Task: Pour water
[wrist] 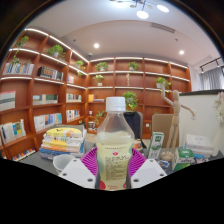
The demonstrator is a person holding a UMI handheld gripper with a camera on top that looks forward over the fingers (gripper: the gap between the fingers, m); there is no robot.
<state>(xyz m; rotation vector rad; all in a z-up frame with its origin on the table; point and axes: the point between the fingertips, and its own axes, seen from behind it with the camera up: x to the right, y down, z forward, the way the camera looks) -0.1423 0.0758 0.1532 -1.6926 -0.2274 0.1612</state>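
Water bottle [116, 140], capped and upright with its long axis vertical, stands centred between the fingers of the tongs [113, 163], both pink pads apparently clamped against its lower body, above the worktop [40, 160].

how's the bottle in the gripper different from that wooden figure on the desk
The bottle is clear plastic with a white cap and a pink label; the wooden figure is plain pale wood. The bottle stands between the fingers of the gripper, pads against its sides; the wooden figure stands free beyond them, untouched. The bottle is a smooth, straight shape; the wooden figure has thin limbs, arms raised. Both stand upright.
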